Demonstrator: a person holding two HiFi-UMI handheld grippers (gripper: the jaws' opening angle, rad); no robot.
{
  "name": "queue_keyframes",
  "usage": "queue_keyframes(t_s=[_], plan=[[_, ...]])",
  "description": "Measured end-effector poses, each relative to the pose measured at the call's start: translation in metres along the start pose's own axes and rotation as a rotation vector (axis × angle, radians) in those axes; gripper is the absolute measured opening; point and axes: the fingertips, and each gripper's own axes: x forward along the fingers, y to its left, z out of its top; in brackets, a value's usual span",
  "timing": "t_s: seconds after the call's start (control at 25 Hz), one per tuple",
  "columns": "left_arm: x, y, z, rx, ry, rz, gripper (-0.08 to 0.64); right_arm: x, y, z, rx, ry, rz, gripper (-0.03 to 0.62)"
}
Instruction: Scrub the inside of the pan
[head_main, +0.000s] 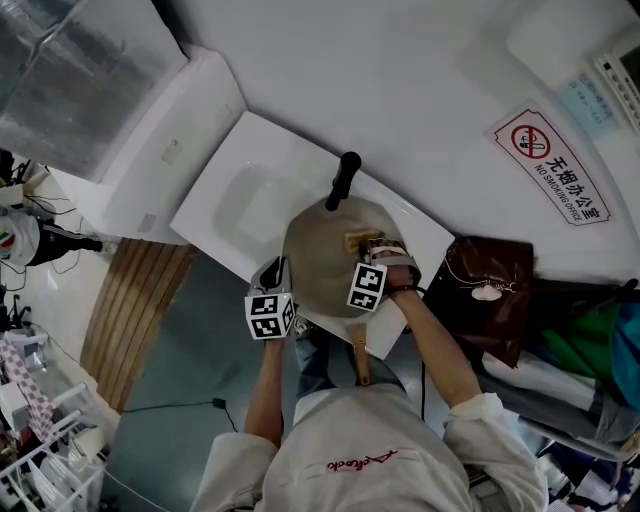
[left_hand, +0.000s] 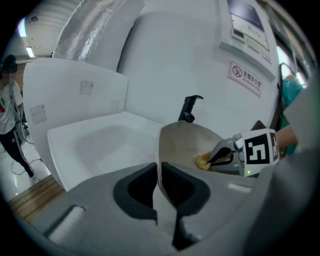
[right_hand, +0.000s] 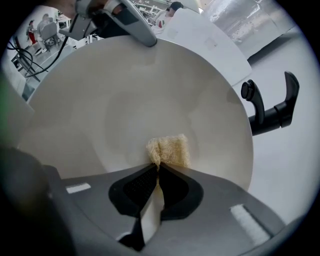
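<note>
A white surface (head_main: 262, 150) with a shallow rectangular sink (head_main: 243, 205) moulded into it stands against the white wall. A black tap (head_main: 343, 178) rises from its far edge, the lever pointing up. A pan (head_main: 318, 262) covers the near right part of the surface; whether it touches the rim cannot be told. Below and to the left is a grey floor (head_main: 205, 335), with a strip of wooden slats (head_main: 135, 310) lying beside the surface's left end. A thin black cable (head_main: 160, 408) lies across the grey part.
</note>
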Motion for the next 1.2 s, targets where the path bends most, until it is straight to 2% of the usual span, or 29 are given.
queue_keyframes(t_s=[0.28,0.84,1.0,1.2], plan=[[-0.001,0.0,0.0,0.005,0.003,-0.002,0.029,-0.008,-0.004,0.012,-0.007,-0.013,-0.019,0.025],[0.0,-0.001,0.001,0.001,-0.002,-0.005,0.029,-0.024,0.045,0.122,-0.114,-0.14,0.044,0.025],[0.0,-0.001,0.001,-0.002,-0.005,-0.007,0.029,-0.02,0.051,0.127,-0.12,-0.131,0.056,0.025],[0.0,0.0,0.0,0.002,0.0,-0.008,0.029,-0.016,0.048,0.114,-0.118,-0.107,0.06,0.025]])
